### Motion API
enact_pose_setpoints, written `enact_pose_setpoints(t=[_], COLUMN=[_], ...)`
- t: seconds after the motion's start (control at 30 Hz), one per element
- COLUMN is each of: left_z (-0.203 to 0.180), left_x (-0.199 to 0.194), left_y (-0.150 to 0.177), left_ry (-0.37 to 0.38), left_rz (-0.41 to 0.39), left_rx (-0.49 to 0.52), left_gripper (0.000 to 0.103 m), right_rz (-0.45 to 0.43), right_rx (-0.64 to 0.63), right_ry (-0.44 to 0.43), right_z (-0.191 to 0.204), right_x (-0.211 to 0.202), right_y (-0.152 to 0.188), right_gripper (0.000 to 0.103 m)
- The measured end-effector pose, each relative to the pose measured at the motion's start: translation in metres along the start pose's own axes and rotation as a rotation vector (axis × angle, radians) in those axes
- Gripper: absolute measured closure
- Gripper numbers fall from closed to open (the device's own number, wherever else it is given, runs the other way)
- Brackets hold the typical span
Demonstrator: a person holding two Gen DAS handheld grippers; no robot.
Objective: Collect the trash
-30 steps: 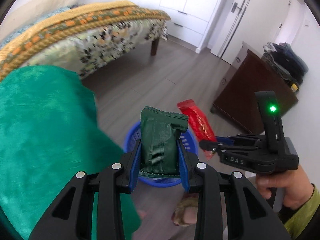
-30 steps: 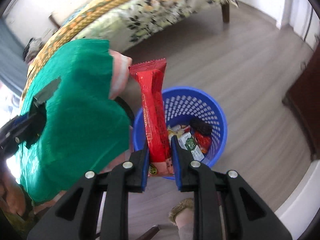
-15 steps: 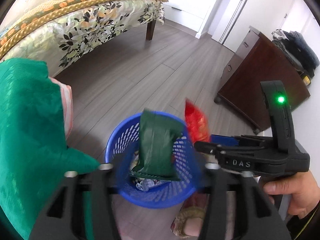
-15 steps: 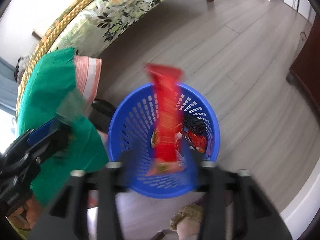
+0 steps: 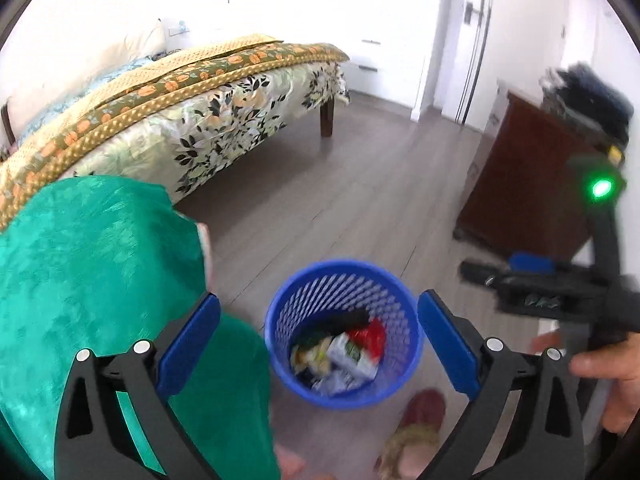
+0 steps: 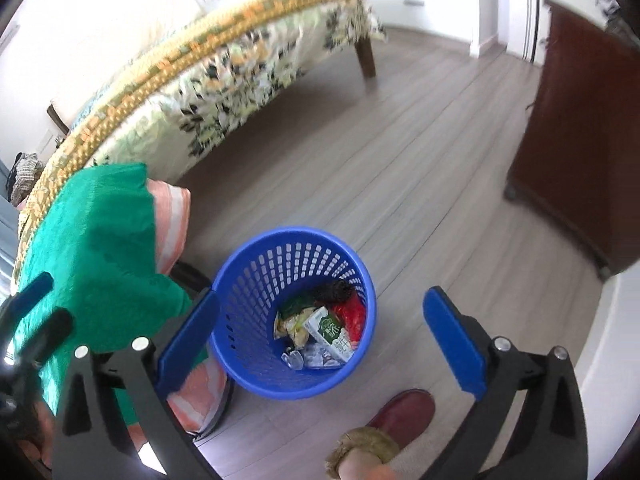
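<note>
Two sets of tongs, the left tongs (image 5: 318, 336) and the right tongs (image 6: 320, 330), stand spread as wide as they go with nothing between their blue pads; the jaws of both have just been opening. In each wrist view the round blue perforated plastic basket (image 6: 256, 276) sits on the grey wood-plank floor (image 6: 400, 168) at lower centre of the frame, framed by the open fingers.

By my reading the drop-off step is finished: a dark green foil wrapper (image 6: 298, 302) and a red foil wrapper (image 6: 352, 312) lie inside the basket, among a white-and-green carton (image 6: 330, 332), a black piece at the far wall, some yellowish packets and clear crumpled plastic at the bottom. One basket; one of each wrapper; the smaller scraps are too jumbled to count.

No loose trash shows on the floor in either frame, so the next move calls for swinging both tongs away to search for more, keeping clear of the green cloth (image 5: 96, 264) at the left and the person's maroon shoe (image 6: 404, 406) just below the basket.

One floral-covered bed (image 5: 208, 120) fills the upper left, and one dark brown wooden cabinet (image 6: 580, 152) the right.
</note>
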State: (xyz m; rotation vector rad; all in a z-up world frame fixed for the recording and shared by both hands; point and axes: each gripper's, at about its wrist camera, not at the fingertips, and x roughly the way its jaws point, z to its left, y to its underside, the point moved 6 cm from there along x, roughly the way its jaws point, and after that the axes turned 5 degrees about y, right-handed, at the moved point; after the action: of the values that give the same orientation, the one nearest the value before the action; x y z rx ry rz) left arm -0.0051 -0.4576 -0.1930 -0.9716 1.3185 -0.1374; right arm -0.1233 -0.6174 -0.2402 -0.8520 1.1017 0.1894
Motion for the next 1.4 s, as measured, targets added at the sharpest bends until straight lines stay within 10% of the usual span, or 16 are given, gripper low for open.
enact_pose_setpoints(t=[0.2, 0.33, 1.4], left_z=[0.003, 0.003, 0.009], left_x=[-0.044, -0.065, -0.066], left_y=[0.008, 0.005, 0.023], left_ry=[-0.053, -0.160, -0.097], left_rz=[-0.069, -0.098, 0.045], left_rx=[-0.002, 0.031, -0.040], left_gripper=[0.005, 0.005, 0.005], right_rz=[-0.225, -0.219, -0.062], right_rx=[-0.056, -0.125, -0.112], right_ry=[0.046, 0.004, 0.079], right_z=[0.024, 0.033, 0.052], right_x=[-0.075, -0.090, -0.119], right_y=[0.014, 0.018, 0.064], right_gripper=[0.005, 0.005, 0.005])
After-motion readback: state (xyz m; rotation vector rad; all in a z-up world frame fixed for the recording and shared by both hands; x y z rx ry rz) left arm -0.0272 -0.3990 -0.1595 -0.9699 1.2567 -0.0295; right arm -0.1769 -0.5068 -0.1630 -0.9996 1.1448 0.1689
